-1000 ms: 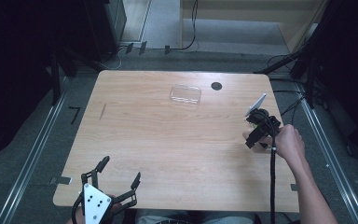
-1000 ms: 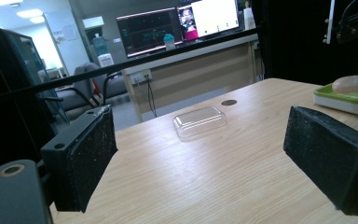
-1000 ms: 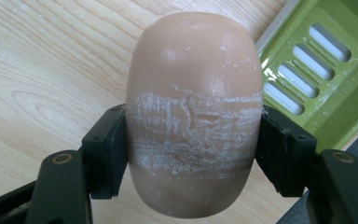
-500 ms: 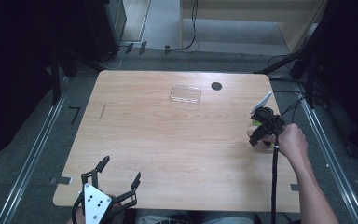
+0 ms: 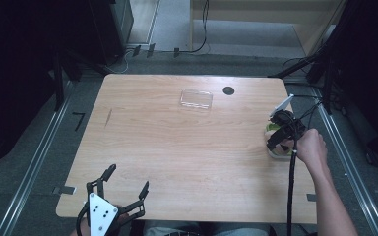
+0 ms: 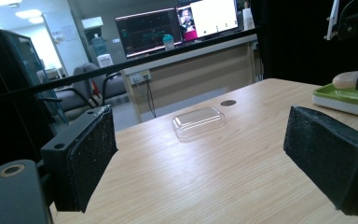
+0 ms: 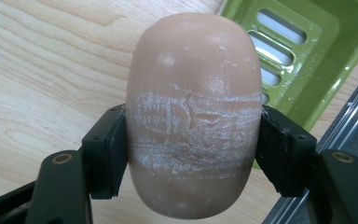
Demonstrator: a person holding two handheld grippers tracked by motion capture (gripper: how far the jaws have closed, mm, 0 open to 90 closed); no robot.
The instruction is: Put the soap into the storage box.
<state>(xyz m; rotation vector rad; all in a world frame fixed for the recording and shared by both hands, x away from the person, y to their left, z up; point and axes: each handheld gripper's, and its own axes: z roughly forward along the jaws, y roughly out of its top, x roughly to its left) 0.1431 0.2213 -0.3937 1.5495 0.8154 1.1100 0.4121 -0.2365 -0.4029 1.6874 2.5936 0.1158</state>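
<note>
**Soap bar clamped in your right gripper beside the green dish**

Markings: no brand, label or readable writing shows on the soap, the dish or the clear lid. The screens in the background of the left gripper view are too small to read.

Containers: the green soap dish sits at the right edge of the counter. Its slotted green insert rests in a white base, seen in the left gripper view. The part of the tray visible in the right gripper view holds nothing. A clear plastic lid lies flat near the far edge of the counter, just beside a dark round port; nothing can be seen in or under it.

Right gripper: your pads press on both sides of the tan soap bar. The bar bears a whitish, cracked band across its middle. In that view it overlaps the near-left rim of the dish; whether it touches the dish cannot be told.

Left gripper: your jaws stand wide apart with nothing between them, at the near left edge of the counter, well apart from the dish.
</note>
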